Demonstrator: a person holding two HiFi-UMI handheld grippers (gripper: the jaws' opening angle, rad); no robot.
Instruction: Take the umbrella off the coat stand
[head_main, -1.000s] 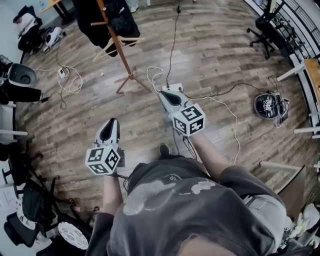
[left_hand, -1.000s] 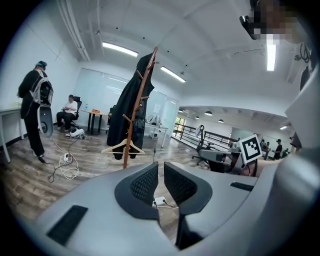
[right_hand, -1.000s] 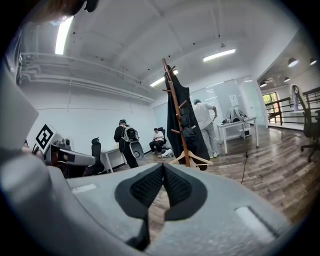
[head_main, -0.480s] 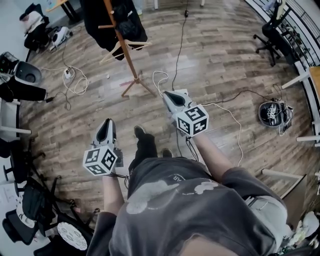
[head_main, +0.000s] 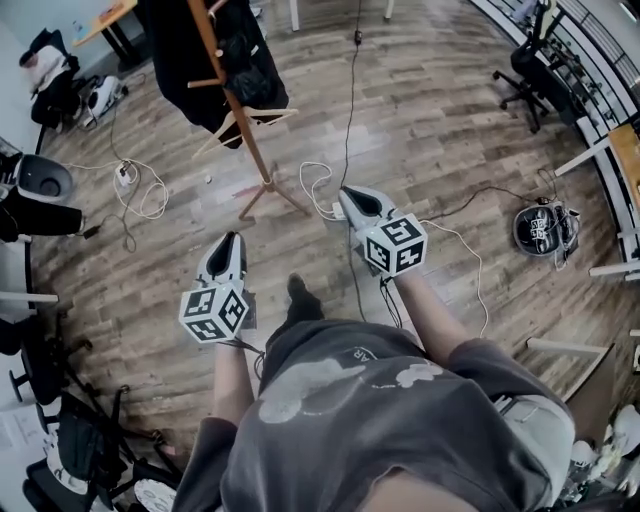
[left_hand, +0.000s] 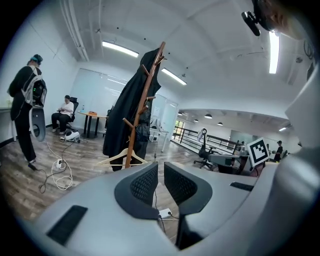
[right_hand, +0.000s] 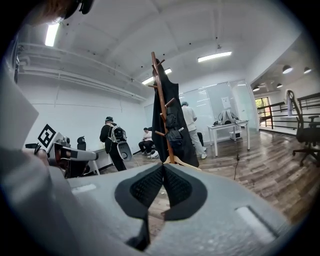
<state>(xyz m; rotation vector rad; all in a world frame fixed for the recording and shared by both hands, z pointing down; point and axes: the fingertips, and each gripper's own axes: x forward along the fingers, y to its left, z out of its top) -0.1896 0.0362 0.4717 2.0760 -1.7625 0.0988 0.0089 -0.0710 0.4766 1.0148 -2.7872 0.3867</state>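
A wooden coat stand (head_main: 238, 110) rises ahead of me on the wood floor, with a long dark coat (head_main: 185, 50) draped on it. A small dark bundle (head_main: 248, 55) hangs from a peg; I cannot tell whether it is the umbrella. An empty wooden hanger (head_main: 262, 113) dangles lower down. My left gripper (head_main: 231, 238) is shut and holds nothing, well short of the stand. My right gripper (head_main: 347, 192) is shut too, also empty, to the right of the stand's feet. The stand (left_hand: 145, 100) sits just left of the left gripper (left_hand: 161, 167). It stands straight beyond the right gripper (right_hand: 163, 167) as a pole (right_hand: 163, 110).
White and black cables with a power strip (head_main: 335, 208) lie on the floor between the grippers and the stand's feet. A dark round object (head_main: 540, 228) rests at the right. Office chairs (head_main: 530, 60) and desks line the edges. People (left_hand: 25, 110) stand and sit at the far wall.
The person has stepped forward, so the coat stand is nearer and larger. Both grippers have travelled forward toward it. Their jaws stay shut.
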